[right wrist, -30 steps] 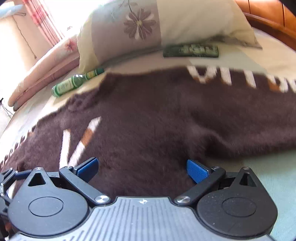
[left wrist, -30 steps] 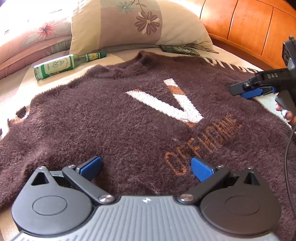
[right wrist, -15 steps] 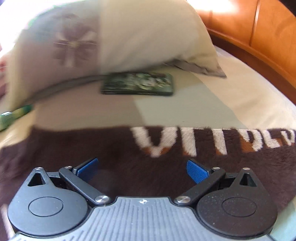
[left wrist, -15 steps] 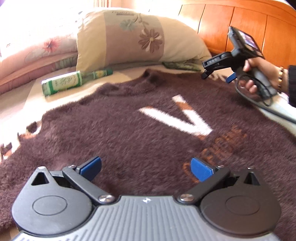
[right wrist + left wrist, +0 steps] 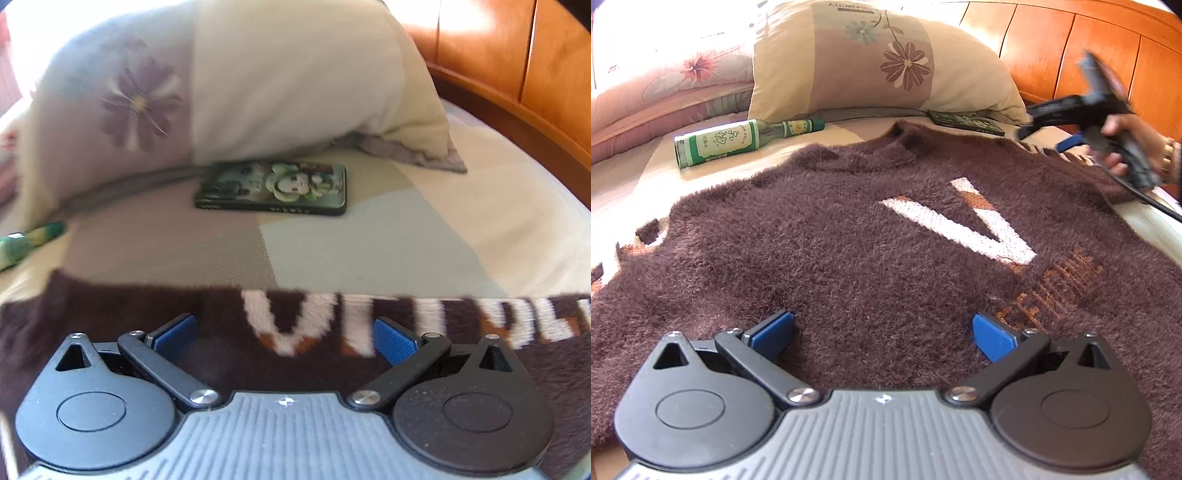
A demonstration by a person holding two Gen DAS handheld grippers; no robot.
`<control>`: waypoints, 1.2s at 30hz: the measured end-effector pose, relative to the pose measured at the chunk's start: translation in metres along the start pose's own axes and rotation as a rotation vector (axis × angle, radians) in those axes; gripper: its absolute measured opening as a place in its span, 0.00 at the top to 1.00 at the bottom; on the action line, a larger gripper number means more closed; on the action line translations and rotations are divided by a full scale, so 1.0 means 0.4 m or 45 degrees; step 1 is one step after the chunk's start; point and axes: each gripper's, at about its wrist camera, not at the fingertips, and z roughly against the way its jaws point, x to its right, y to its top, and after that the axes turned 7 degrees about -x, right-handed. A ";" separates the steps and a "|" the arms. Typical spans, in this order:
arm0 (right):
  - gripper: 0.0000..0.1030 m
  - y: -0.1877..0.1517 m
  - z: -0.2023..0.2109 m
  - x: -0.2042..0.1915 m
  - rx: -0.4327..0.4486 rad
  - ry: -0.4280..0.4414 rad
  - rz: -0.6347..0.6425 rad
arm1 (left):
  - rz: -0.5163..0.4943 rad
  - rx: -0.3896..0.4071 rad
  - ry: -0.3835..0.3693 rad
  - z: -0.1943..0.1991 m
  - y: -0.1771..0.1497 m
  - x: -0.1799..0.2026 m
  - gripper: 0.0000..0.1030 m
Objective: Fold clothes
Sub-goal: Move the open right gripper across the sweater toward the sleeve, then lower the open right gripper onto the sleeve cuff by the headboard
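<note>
We are holding both the left gripper [image 5: 882, 330] and right gripper [image 5: 284, 336] wide open, gripping nothing. The fuzzy brown knitted sweater [image 5: 849, 258] is filling the frame's middle; being soft and floppy, it probably wants pinching at an edge.

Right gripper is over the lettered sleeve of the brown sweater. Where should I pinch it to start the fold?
Probably pinch the sleeve's far edge, beside the white lettering. The right gripper hangs open over it. Come straight down from above: the sweater lies flat on the bed, so only that free edge gives the pads something to close on.
</note>
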 end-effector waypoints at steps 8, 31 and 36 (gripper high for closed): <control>0.00 -0.191 0.110 0.285 0.029 0.009 -0.038 | 0.015 0.004 0.006 -0.004 0.005 0.003 0.01; 0.00 -0.169 0.200 0.291 0.079 -0.162 -0.167 | 0.051 0.016 -0.014 0.011 0.004 0.006 0.01; 0.00 -0.201 0.301 0.177 0.131 -0.163 0.005 | 0.030 0.027 -0.032 0.033 -0.003 0.024 0.01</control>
